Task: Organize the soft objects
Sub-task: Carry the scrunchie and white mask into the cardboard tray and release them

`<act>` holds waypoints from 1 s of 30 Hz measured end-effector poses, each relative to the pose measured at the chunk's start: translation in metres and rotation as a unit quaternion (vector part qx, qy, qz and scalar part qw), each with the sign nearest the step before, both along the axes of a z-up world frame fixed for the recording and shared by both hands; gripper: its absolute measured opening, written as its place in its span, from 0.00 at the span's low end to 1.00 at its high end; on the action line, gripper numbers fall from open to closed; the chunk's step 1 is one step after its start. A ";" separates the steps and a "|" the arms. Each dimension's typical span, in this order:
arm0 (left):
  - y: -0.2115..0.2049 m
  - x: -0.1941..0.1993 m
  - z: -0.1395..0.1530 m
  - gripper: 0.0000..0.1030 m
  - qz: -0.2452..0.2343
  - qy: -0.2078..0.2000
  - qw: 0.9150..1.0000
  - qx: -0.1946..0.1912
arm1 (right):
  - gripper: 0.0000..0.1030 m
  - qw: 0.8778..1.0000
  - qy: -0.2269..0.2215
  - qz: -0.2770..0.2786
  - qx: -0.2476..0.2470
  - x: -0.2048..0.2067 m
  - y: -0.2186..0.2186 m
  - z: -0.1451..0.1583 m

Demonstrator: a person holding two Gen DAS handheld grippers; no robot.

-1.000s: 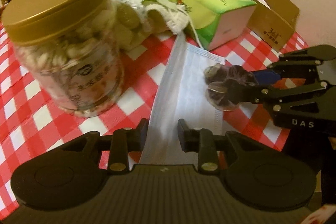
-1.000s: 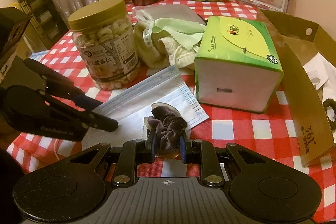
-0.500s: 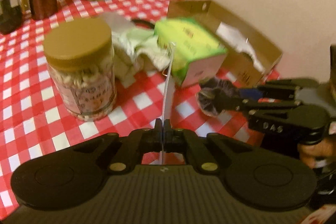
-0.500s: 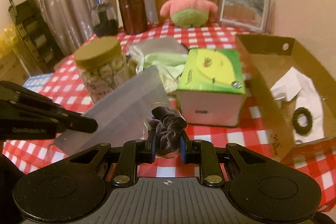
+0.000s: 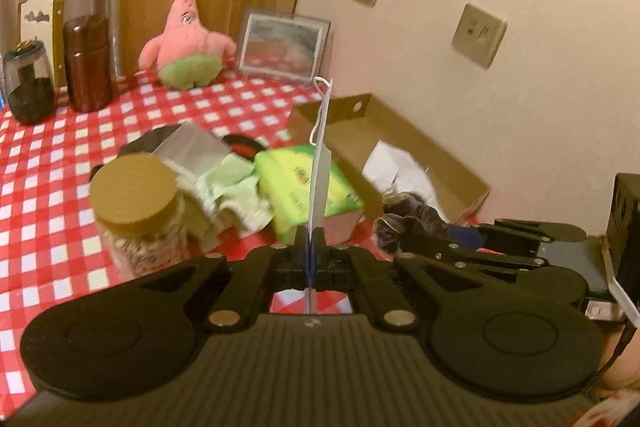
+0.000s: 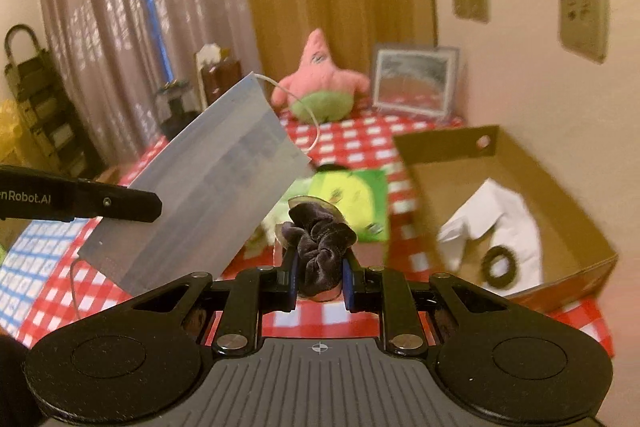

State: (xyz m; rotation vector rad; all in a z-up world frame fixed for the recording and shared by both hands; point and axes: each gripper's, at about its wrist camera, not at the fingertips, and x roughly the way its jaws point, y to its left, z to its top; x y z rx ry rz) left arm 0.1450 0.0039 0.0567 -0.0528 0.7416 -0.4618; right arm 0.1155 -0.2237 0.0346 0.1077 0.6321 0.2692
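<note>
Face mask [image 5: 318, 183] clamped in left gripper [image 5: 308, 247] — scrunchie [image 6: 318, 247] pinched by right gripper [image 6: 319, 281].

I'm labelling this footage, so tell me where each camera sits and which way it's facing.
Left wrist: on the left gripper, looking along its fingers across the checked table toward the wall; shut on an edge-on face mask.
Right wrist: on the right gripper, holding a dark scrunchie, facing the cardboard box.
Shared: the pink plush, the box, both grippers.

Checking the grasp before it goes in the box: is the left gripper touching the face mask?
Touching. The left wrist view shows the left gripper shut on the face mask, seen edge-on.
</note>
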 end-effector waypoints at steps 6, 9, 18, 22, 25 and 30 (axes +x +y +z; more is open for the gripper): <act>-0.035 0.006 0.016 0.00 -0.006 -0.007 1.000 -0.017 | 0.21 0.999 -0.017 -0.039 -0.013 0.006 -0.044 0.019; -0.060 0.017 0.020 0.00 -0.014 -0.005 0.999 -0.029 | 0.21 0.998 -0.017 -0.063 -0.020 0.012 -0.072 0.020; -0.138 0.064 0.008 0.00 -0.033 0.017 0.997 -0.075 | 0.21 0.993 -0.003 -0.111 -0.043 0.040 -0.140 0.004; -0.168 0.089 -0.006 0.00 -0.032 0.036 0.995 -0.091 | 0.21 0.991 0.007 -0.123 -0.050 0.054 -0.158 -0.007; -0.185 0.104 -0.018 0.00 -0.034 0.048 0.993 -0.100 | 0.21 0.990 0.015 -0.128 -0.054 0.063 -0.165 -0.015; -0.209 0.128 -0.036 0.06 -0.034 0.052 0.993 -0.103 | 0.21 0.989 0.023 -0.135 -0.058 0.077 -0.174 -0.025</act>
